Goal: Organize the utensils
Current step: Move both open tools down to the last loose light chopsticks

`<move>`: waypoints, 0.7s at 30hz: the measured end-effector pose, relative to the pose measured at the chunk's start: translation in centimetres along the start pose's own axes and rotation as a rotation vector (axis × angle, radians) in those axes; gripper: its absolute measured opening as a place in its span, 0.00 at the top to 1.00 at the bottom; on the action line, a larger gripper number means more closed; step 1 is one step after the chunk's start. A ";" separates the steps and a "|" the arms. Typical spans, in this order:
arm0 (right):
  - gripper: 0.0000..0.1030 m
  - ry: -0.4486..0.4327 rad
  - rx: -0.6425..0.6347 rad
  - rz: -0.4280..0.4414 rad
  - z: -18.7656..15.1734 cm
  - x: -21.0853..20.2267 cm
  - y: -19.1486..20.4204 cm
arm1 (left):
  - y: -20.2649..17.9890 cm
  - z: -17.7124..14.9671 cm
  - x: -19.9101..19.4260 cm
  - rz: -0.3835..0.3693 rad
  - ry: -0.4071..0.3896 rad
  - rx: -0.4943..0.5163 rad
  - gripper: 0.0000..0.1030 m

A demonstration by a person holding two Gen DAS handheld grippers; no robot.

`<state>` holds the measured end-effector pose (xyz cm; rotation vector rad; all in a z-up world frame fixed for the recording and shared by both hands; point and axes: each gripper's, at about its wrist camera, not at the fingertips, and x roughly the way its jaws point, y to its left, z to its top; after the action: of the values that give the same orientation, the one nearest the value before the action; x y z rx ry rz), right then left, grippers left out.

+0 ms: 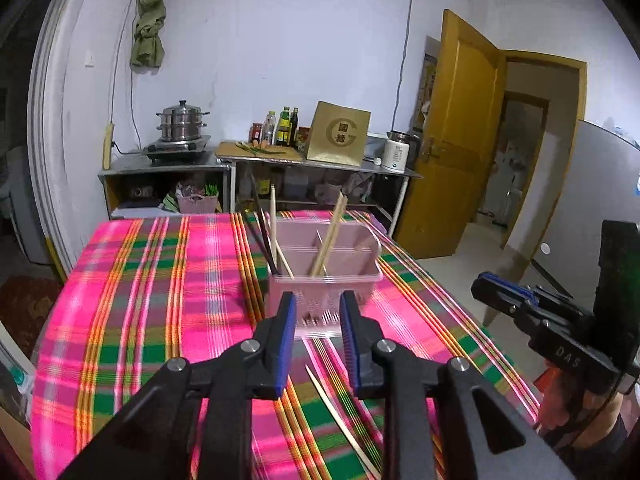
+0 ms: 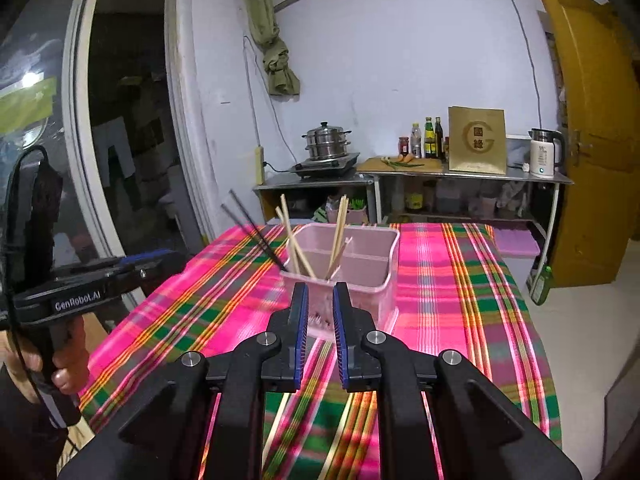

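Both grippers [image 1: 318, 300] [image 2: 320, 292] hover empty over the plaid tablecloth [image 1: 160, 280].

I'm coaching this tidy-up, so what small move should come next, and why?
Probably lower the left tongs onto the loose chopstick lying on the tablecloth just below them. Both tongs are open and empty, and the other chopsticks already stand in the pink bin.

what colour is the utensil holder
Pale pink utensil holder; clearest in the right wrist view.
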<state>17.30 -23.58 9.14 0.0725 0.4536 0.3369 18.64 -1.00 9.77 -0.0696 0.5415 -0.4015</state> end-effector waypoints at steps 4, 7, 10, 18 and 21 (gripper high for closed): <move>0.88 0.009 0.006 0.001 -1.8 -1.1 0.1 | -0.4 -2.6 -0.7 0.006 0.015 -0.004 0.76; 0.88 0.021 0.017 -0.007 -3.2 -1.5 0.1 | -0.4 -4.5 -0.9 0.000 0.038 -0.015 0.76; 0.87 0.037 0.023 -0.010 -4.2 -1.5 0.0 | -0.6 -5.8 -0.8 0.008 0.054 -0.017 0.76; 0.87 0.077 0.045 -0.022 -5.9 -0.9 -0.6 | -0.5 -7.7 -0.2 0.007 0.090 -0.032 0.76; 0.87 0.090 0.046 -0.021 -6.2 -0.4 -0.8 | -0.5 -8.0 0.3 0.010 0.105 -0.033 0.75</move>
<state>14.44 -24.47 3.63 0.0980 0.5511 0.3103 14.61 -1.25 2.84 -0.0776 0.6516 -0.3882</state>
